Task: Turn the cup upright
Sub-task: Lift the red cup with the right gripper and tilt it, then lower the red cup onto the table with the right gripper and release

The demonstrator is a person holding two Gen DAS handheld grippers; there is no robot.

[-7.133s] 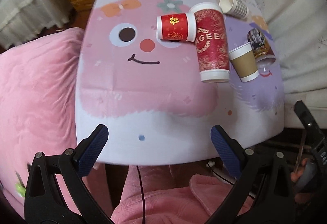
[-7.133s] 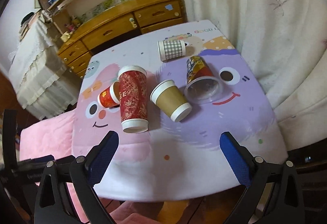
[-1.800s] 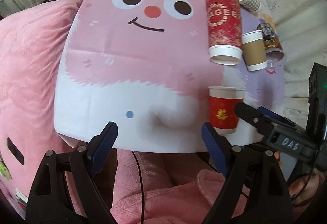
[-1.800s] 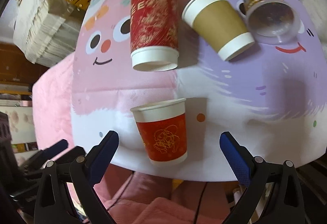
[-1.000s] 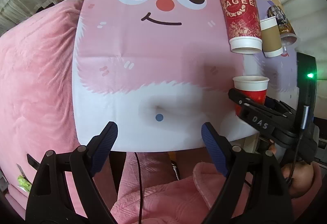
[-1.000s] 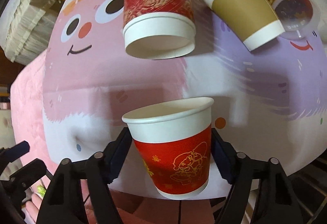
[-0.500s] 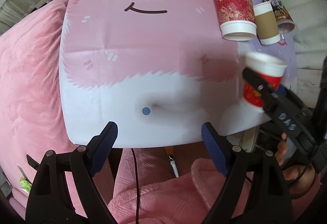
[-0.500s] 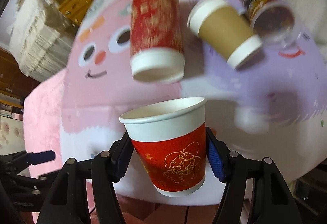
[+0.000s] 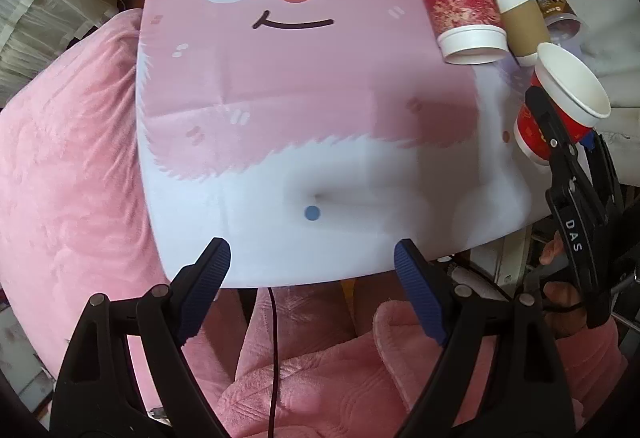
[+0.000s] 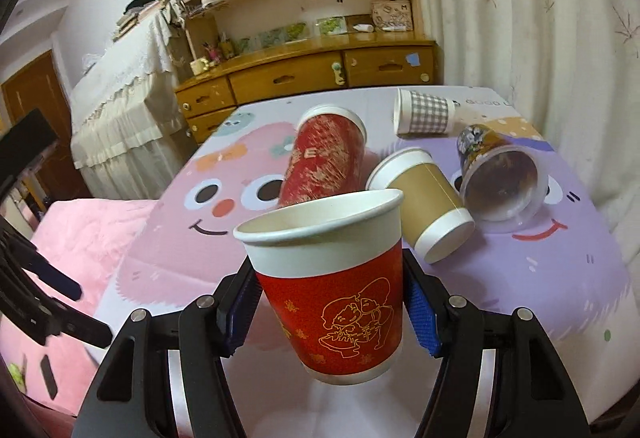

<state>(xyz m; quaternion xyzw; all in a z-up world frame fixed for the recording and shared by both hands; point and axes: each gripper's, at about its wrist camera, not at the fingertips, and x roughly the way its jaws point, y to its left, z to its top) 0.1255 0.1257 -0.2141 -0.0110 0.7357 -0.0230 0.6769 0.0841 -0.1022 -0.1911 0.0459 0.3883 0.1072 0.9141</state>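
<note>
Small red cup [image 10: 340, 274]: matt paper (gold print). Clear cup [image 10: 502, 186]: glossy plastic. Table [image 9: 280, 86]: smooth printed covering. Blanket [image 9: 68, 166]: plush cloth.

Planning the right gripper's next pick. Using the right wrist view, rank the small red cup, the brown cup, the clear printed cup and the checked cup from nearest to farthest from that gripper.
1. small red cup: clamped in the right gripper, mouth up.
2. brown cup: on its side, just beyond, to the right.
3. clear printed cup: on its side, farther right.
4. checked cup: on its side near the table's far edge.
</note>
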